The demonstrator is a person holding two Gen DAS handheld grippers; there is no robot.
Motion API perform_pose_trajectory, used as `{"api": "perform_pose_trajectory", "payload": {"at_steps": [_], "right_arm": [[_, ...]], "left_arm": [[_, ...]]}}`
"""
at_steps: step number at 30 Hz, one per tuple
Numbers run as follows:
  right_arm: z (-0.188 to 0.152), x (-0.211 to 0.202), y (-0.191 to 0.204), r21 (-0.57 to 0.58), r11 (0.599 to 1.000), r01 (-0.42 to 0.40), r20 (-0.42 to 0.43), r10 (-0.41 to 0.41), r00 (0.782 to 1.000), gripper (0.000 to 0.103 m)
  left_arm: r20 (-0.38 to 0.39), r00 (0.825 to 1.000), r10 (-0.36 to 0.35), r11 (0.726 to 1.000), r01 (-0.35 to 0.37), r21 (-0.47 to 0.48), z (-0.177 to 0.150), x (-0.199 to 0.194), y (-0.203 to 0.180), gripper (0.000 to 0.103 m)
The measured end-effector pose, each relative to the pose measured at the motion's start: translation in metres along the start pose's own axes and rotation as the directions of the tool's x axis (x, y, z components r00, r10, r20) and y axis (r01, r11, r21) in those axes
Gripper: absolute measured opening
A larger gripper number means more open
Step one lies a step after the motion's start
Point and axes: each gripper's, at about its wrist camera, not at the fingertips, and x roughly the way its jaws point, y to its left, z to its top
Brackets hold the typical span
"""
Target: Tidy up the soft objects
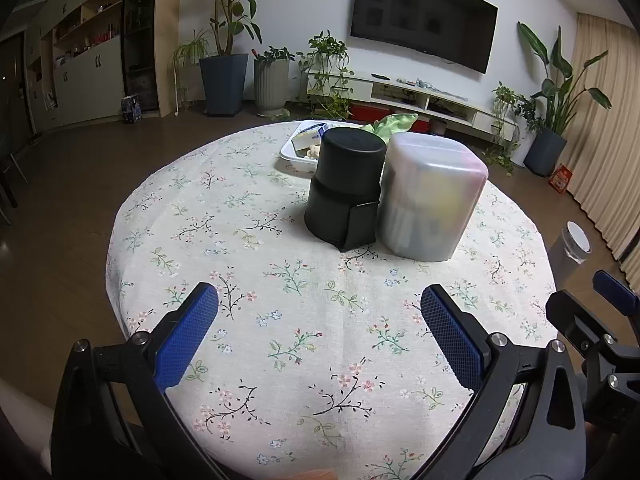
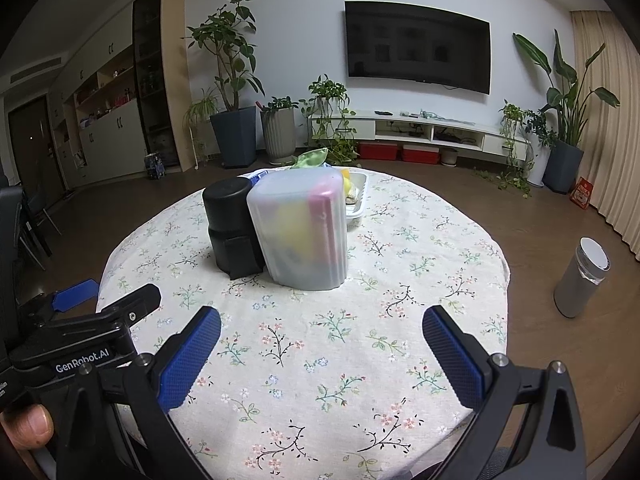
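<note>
Both tools hang side by side over the near edge of the round surface, under its flowered cloth. The left gripper has its jaws wide apart with nothing between them, and the right gripper likewise. I take this for a starting stance, since neither has reached for anything.

Toward the middle stand a black cylindrical container and a frosted plastic container, touching or nearly so. Yellow and pink shapes show dimly through the frosted wall; what they are I cannot tell.

The soft things seem to wait behind them, at the far edge. There a white tray holds small items, and a green cloth item rises above it. Both containers stand in the way, so any reach must probably go around them.
</note>
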Motion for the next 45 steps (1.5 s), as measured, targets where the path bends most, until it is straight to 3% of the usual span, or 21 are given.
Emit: {"api": "perform_pose_trajectory", "payload": {"at_steps": [45], "right_arm": [[-0.0020, 0.0016, -0.0022, 0.002, 1.000, 0.000, -0.006, 0.000, 1.000, 0.103]], "left_arm": [[0.000, 1.000, 0.018, 1.000, -0.018, 0.011, -0.0011, 0.0030, -0.0006, 0.103]]}}
